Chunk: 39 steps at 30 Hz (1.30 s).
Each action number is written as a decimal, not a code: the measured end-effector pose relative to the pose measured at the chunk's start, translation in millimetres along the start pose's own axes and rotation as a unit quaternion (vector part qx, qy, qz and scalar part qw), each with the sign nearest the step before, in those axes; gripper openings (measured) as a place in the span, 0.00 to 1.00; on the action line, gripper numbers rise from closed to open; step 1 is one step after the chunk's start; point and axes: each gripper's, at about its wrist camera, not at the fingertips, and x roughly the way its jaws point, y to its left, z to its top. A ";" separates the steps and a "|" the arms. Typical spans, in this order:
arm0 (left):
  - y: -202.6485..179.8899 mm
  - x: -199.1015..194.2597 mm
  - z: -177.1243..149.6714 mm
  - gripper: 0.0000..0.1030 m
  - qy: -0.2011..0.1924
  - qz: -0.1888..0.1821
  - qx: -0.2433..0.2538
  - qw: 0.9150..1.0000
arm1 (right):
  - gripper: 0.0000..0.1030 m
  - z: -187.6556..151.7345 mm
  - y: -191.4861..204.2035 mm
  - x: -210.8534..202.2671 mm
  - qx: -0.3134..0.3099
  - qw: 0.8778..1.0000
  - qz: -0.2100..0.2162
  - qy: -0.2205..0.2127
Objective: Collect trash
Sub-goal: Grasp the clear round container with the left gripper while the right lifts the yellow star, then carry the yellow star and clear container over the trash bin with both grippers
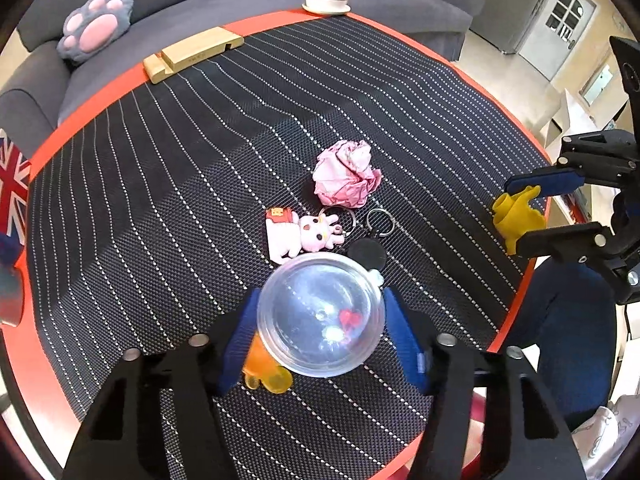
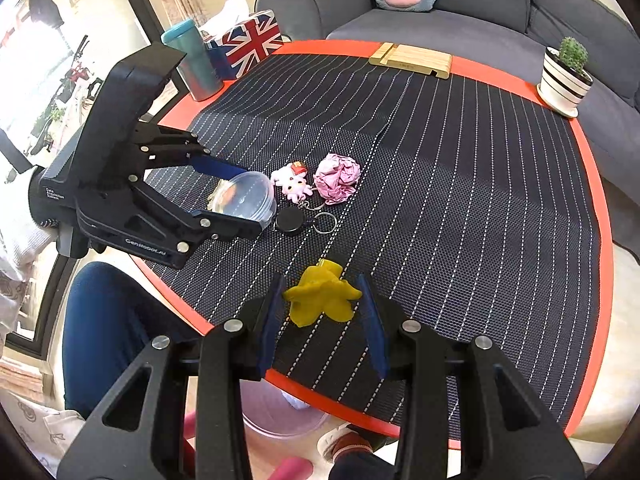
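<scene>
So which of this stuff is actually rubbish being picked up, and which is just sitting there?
Rubbish for the job:
- clear plastic cup, between the left claw pads
- yellow scrap, gripped by the right claw
- crumpled pink paper

Probably just lying about:
- bunny keychain
- black key reel
- wooden stand
- potted cactus
- flag tissue box
- teal tumbler

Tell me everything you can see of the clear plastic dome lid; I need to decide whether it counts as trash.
The clear plastic dome lid is round, see-through and glossy, with a rolled rim and bright glare spots. It sits between the blue pads of the left gripper, which flank it on both sides, at the near edge of the black mesh mat. An orange translucent piece shows under its lower edge. Just beyond it lie a black badge reel and a pink plush keychain.
</scene>
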 end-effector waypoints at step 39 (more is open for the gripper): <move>-71.6 -115.9 -84.3 0.58 -0.157 0.036 -0.079 0.984 | 0.36 -61.4 55.1 -73.8 -0.021 0.997 -0.002 -0.079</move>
